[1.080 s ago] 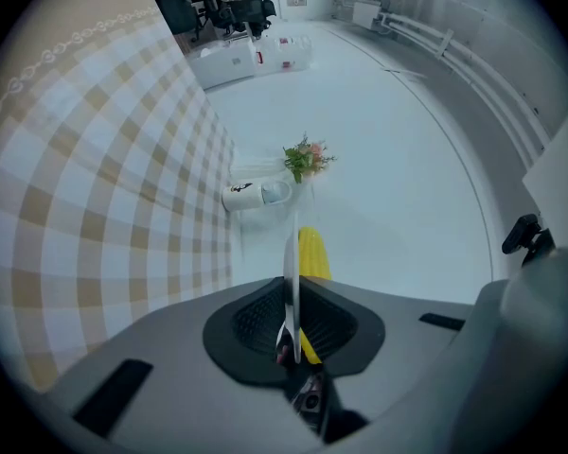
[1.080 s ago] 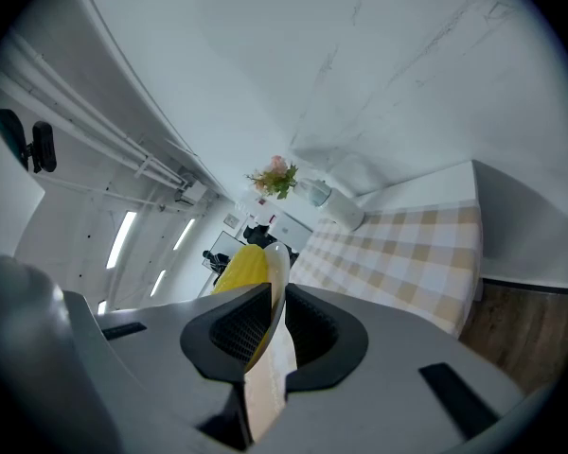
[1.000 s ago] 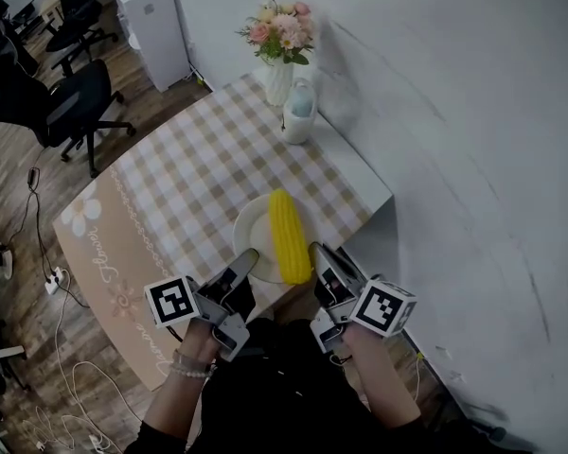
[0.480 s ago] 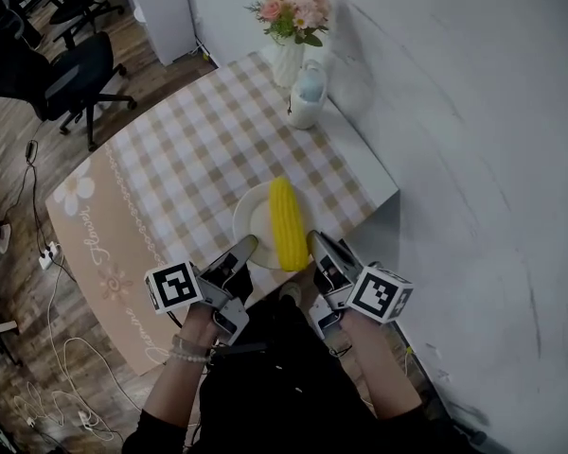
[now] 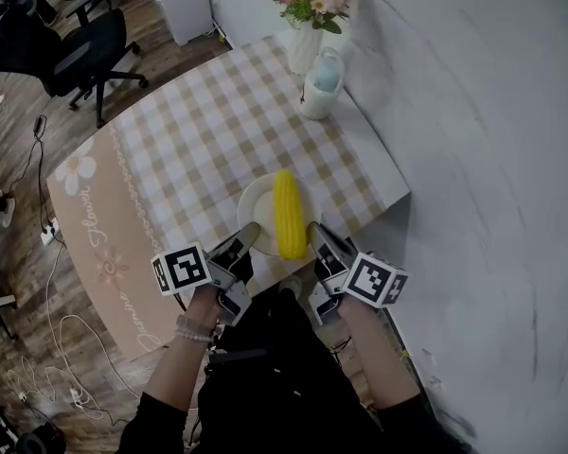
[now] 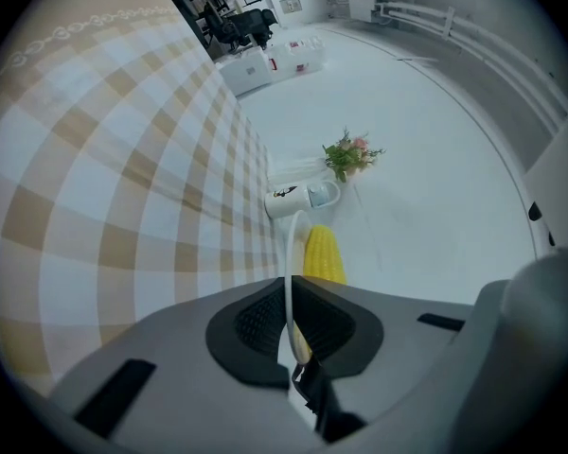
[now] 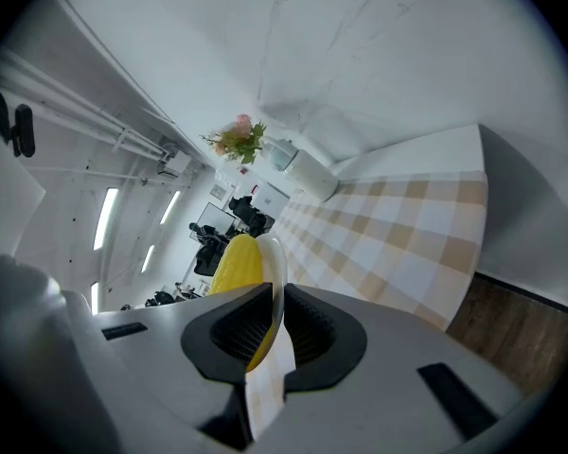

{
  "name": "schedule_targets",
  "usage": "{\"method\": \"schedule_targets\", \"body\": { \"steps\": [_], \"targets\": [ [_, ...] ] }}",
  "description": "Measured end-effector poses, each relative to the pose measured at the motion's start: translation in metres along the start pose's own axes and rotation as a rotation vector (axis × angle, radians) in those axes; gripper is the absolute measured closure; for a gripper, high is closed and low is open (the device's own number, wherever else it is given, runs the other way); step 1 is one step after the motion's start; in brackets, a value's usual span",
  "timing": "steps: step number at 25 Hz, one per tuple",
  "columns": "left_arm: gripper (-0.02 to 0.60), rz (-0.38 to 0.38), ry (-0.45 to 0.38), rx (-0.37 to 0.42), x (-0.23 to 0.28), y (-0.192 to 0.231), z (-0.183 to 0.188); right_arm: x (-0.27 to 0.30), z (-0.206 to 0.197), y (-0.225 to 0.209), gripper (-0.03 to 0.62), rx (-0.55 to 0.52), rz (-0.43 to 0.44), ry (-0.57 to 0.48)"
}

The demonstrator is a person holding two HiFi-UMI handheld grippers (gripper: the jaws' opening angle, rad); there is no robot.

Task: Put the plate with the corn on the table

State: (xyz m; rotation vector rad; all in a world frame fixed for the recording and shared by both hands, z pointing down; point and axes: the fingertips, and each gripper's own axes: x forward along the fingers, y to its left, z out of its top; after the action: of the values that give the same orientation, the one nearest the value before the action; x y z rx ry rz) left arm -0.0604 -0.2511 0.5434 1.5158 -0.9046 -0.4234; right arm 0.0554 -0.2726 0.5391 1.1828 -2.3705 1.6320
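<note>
A white plate (image 5: 257, 208) carries a yellow corn cob (image 5: 287, 214) low over the near end of the checked table (image 5: 189, 149); whether it touches the cloth I cannot tell. My left gripper (image 5: 248, 237) is shut on the plate's left rim (image 6: 289, 253), with the corn (image 6: 323, 253) just beyond the left gripper (image 6: 290, 324). My right gripper (image 5: 319, 237) is shut on the right rim (image 7: 275, 263), and the corn (image 7: 237, 263) lies behind the right gripper (image 7: 276, 324). Both pairs of jaws have just been closing further on the rim between them.
A white vase of flowers (image 5: 308, 41) and a white jug (image 5: 322, 88) stand at the table's far end by the wall (image 5: 473, 159). A black office chair (image 5: 71, 55) is beyond the table's left side. Cables (image 5: 47, 272) lie on the wooden floor at left.
Both grippers have sunk with the plate and corn toward the tabletop, keeping their hold on the rim. The head view has shifted, so the table now sits higher and further right.
</note>
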Motion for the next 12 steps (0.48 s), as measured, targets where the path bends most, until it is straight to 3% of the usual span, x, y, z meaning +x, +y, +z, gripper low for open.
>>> {"method": "schedule_targets", "body": {
  "steps": [12],
  "targets": [
    [0.558, 0.070, 0.015, -0.028, 0.023, 0.042, 0.003, 0.029, -0.004, -0.036, 0.520, -0.065, -0.061, 0.077]
  ]
}}
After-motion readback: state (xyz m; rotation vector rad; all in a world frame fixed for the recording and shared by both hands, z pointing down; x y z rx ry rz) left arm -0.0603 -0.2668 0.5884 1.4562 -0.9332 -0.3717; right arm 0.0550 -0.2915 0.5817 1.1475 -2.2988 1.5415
